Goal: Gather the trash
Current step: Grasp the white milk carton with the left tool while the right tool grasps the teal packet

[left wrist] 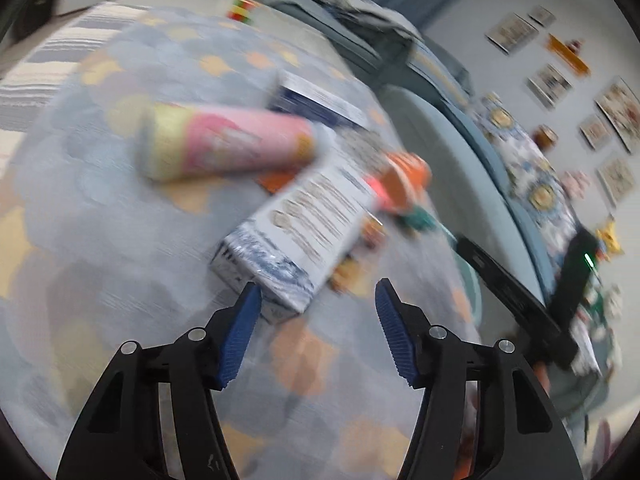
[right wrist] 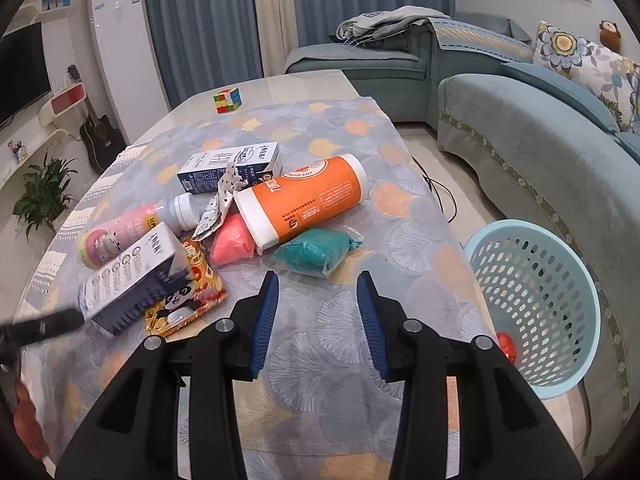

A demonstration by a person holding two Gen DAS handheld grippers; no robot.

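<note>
Trash lies on a table with a patterned cloth (right wrist: 340,320). In the blurred left wrist view my left gripper (left wrist: 318,300) is open, its tips at the near end of a white and blue carton (left wrist: 296,232); a pink bottle (left wrist: 228,146) lies beyond. The right wrist view shows that carton (right wrist: 132,276) tilted, with the left gripper's finger (right wrist: 44,326) beside it. My right gripper (right wrist: 318,288) is open and empty, just short of a teal bag (right wrist: 316,252). An orange canister (right wrist: 308,200), a pink bag (right wrist: 234,244), a second carton (right wrist: 230,166) and a snack wrapper (right wrist: 188,296) lie there too.
A light blue perforated basket (right wrist: 536,304) stands on the floor at the table's right, with a red item (right wrist: 506,344) inside. A teal sofa (right wrist: 540,152) lies behind it. A puzzle cube (right wrist: 228,100) sits at the table's far end. A cable (right wrist: 440,196) runs on the floor.
</note>
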